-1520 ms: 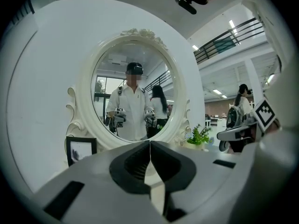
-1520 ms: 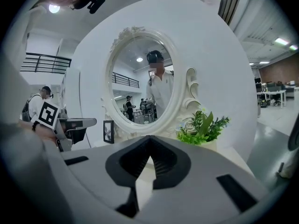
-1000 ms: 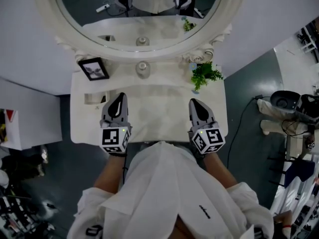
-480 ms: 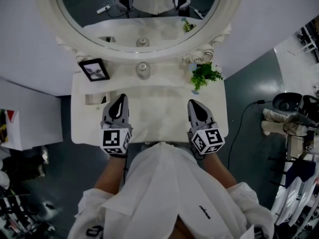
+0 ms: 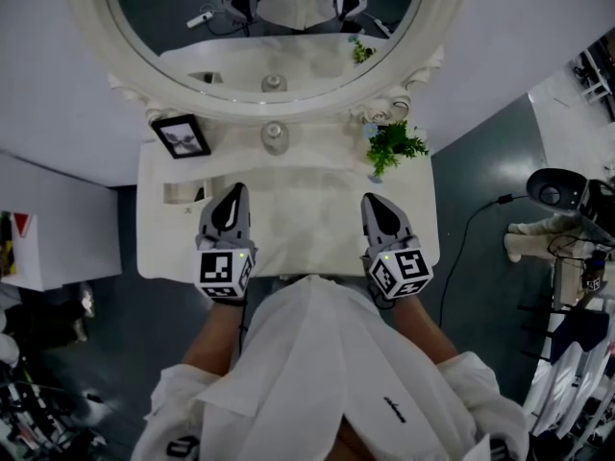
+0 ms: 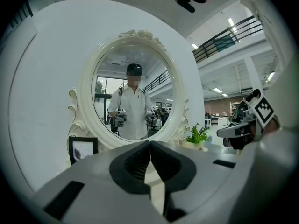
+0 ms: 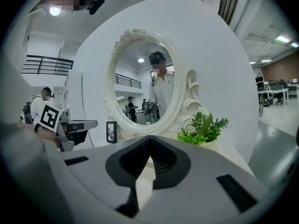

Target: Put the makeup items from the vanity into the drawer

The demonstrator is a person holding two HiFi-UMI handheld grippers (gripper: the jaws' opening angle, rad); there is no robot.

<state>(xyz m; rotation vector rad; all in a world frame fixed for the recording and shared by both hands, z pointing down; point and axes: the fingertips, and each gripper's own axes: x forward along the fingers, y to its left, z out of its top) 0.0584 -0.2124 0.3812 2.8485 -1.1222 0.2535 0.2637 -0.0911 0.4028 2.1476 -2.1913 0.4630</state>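
A white vanity top (image 5: 288, 224) stands below an oval mirror (image 5: 269, 27). A small round glass jar (image 5: 274, 135) sits at the back centre under the mirror. A small pale boxy item (image 5: 181, 191) lies at the left side. My left gripper (image 5: 233, 188) hovers over the front left of the top, shut and empty, its tips meeting in the left gripper view (image 6: 150, 143). My right gripper (image 5: 371, 200) hovers over the front right, shut with nothing in it, as the right gripper view (image 7: 149, 139) shows. The drawer is hidden under the top's front edge and my body.
A black picture frame (image 5: 180, 133) leans at the back left. A small green potted plant (image 5: 394, 145) stands at the back right. Cables and dark equipment (image 5: 562, 195) lie on the floor to the right. A white cabinet (image 5: 43, 224) stands to the left.
Both grippers have stayed almost where they were, still shut. Only the gear on the floor at the right has shifted slightly.
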